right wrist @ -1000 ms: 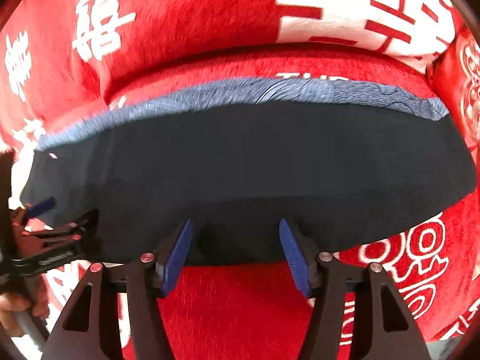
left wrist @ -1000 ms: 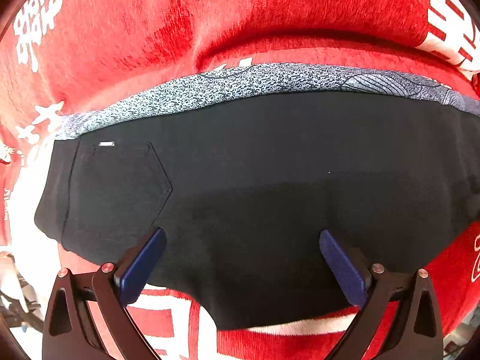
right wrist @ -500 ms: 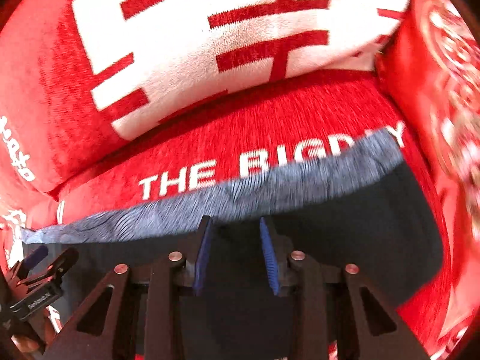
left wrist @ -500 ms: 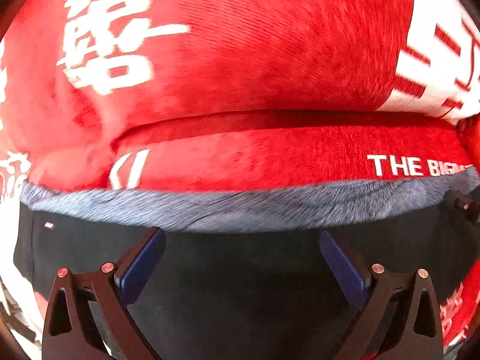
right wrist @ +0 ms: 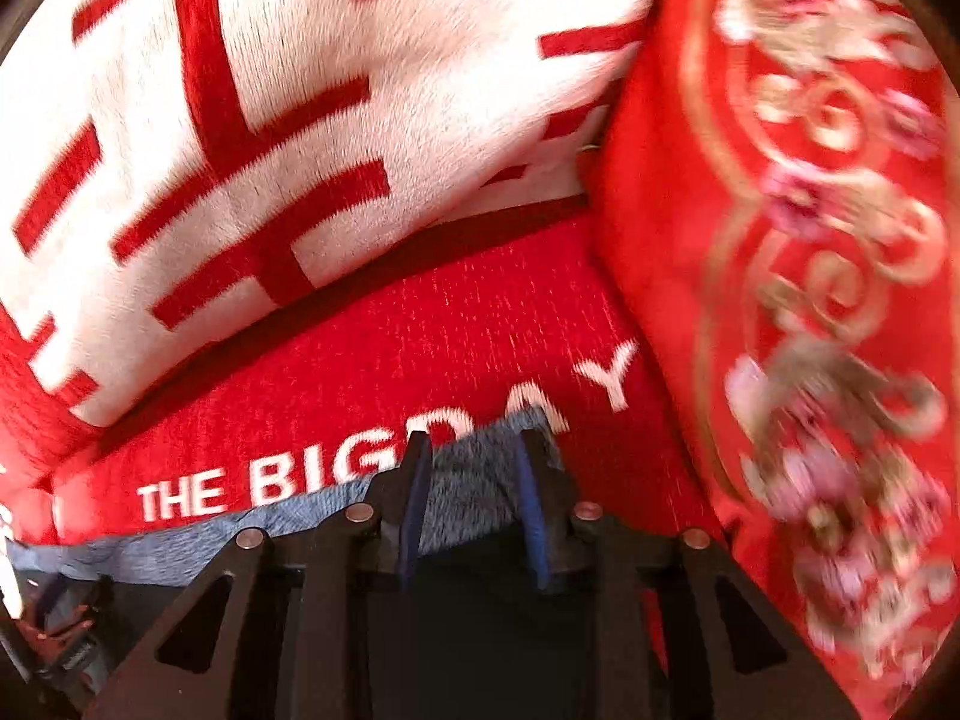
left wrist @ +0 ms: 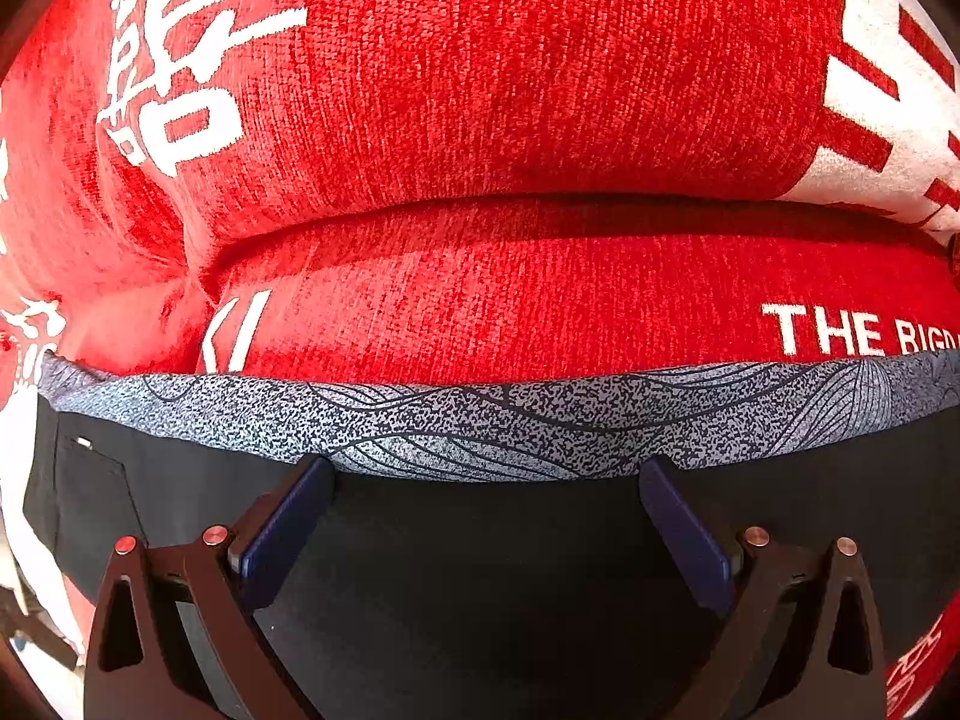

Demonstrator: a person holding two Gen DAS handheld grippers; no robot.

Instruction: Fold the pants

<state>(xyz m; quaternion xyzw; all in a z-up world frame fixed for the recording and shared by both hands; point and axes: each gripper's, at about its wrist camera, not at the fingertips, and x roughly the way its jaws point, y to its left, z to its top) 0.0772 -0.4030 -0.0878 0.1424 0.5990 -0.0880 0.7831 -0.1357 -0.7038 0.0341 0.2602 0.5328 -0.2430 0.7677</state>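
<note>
Black pants (left wrist: 510, 570) with a grey patterned waistband (left wrist: 480, 426), spread flat on a red sofa seat (left wrist: 510, 312) lettered "THE BIG DAY". Left gripper (left wrist: 486, 480) spread wide above the waistband, holding nothing. Right gripper (right wrist: 474, 468) narrowed over the waistband's right end; gripping it or not, cannot tell. Behind, red-and-white cushions (right wrist: 300, 120); at right, an embroidered red pillow (right wrist: 810, 300).
</note>
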